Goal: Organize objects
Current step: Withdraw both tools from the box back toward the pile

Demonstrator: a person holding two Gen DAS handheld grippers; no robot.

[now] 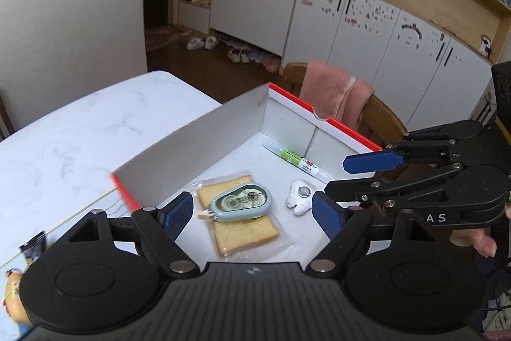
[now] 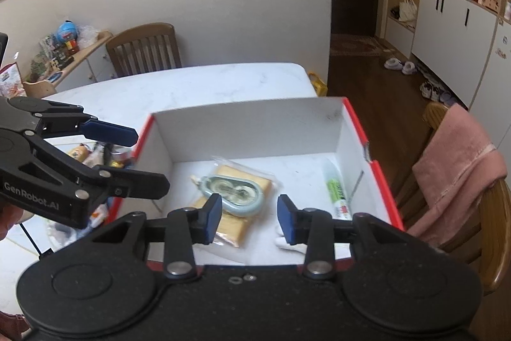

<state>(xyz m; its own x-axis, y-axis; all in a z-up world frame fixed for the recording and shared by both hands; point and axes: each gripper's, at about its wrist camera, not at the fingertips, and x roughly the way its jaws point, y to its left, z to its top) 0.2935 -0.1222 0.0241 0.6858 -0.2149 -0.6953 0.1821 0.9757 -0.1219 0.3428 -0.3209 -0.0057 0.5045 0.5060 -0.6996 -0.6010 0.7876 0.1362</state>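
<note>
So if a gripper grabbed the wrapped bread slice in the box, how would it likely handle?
The bread slice looks soft, so it would probably squash and sag. Its clear wrapper seems slick, so pads might slip. The correction tape lying on top would likely slide off when it lifts.

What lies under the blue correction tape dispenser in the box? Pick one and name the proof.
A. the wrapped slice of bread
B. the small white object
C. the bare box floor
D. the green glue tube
A: the blue correction tape dispenser rests on top of the wrapped slice of bread inside the box, while the green glue tube and the small white object lie apart from it.
</note>
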